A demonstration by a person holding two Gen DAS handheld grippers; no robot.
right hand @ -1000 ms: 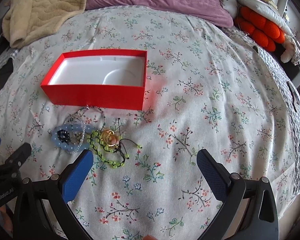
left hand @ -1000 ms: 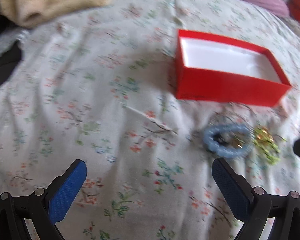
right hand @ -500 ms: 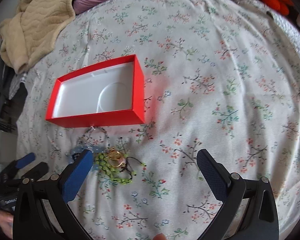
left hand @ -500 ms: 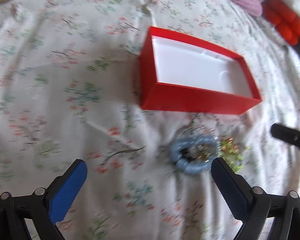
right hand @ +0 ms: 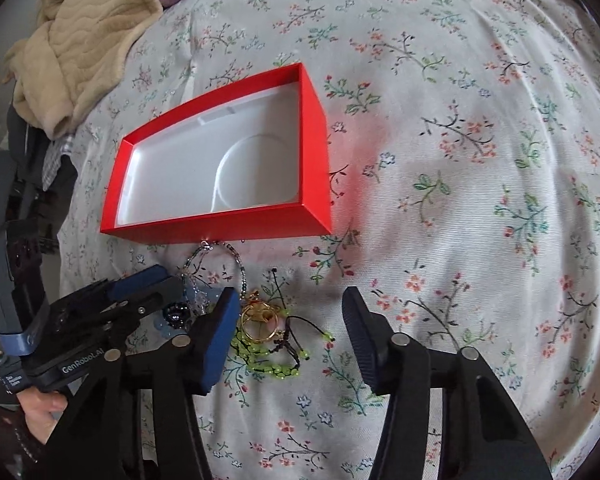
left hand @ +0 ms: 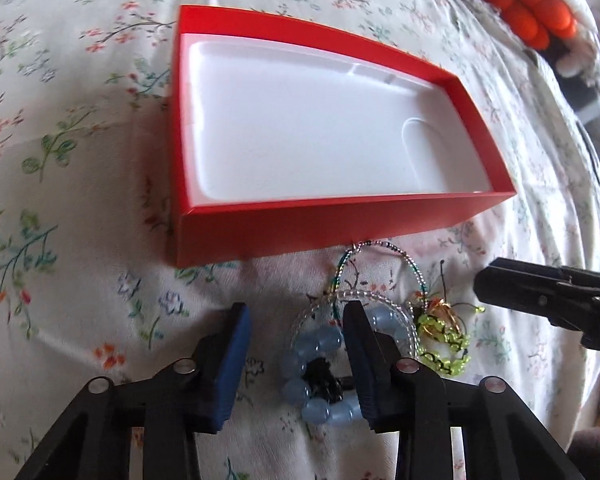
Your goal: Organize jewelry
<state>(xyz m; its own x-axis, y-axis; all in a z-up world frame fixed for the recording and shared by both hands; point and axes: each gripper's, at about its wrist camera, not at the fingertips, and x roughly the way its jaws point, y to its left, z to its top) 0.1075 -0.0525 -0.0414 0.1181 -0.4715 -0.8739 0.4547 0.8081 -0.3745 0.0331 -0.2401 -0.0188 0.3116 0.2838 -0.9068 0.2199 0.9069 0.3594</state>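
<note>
In the left wrist view, a red box [left hand: 320, 224] with a white moulded lining is seen lying open on the floral bedspread [left hand: 80, 160]. Just in front of its near wall the jewelry is heaped: a pale blue bead bracelet [left hand: 320, 344], thin seed-bead strands [left hand: 364, 268] reaching up to the box wall, and a yellow-green bead string [left hand: 444, 340] with a gold piece at its right. Orange cushions [left hand: 520, 4] are seen at the far right corner. The left gripper [left hand: 296, 344] is pointed steeply down at the heap; its jaws have just been closing and stand part-way apart. Part of the blue bracelet lies between them, its far side hidden behind the right finger, and whether the pads press on it cannot be told. The black tip of the right gripper [left hand: 540, 296] enters from the right, near the green string.

In the right wrist view, the same box [right hand: 220, 172] is seen beyond the heap, with a beige blanket [right hand: 84, 40] bunched at the far left. The right gripper [right hand: 288, 332] is tilted down over the bedspread [right hand: 480, 200]; its jaws have just been closing and are not clenched. The gold ring [right hand: 260, 320] and green string [right hand: 268, 364] lie between them, beside the left finger, ungripped. The left gripper [right hand: 148, 292], held by a hand [right hand: 40, 408], covers most of the blue bracelet.
</note>
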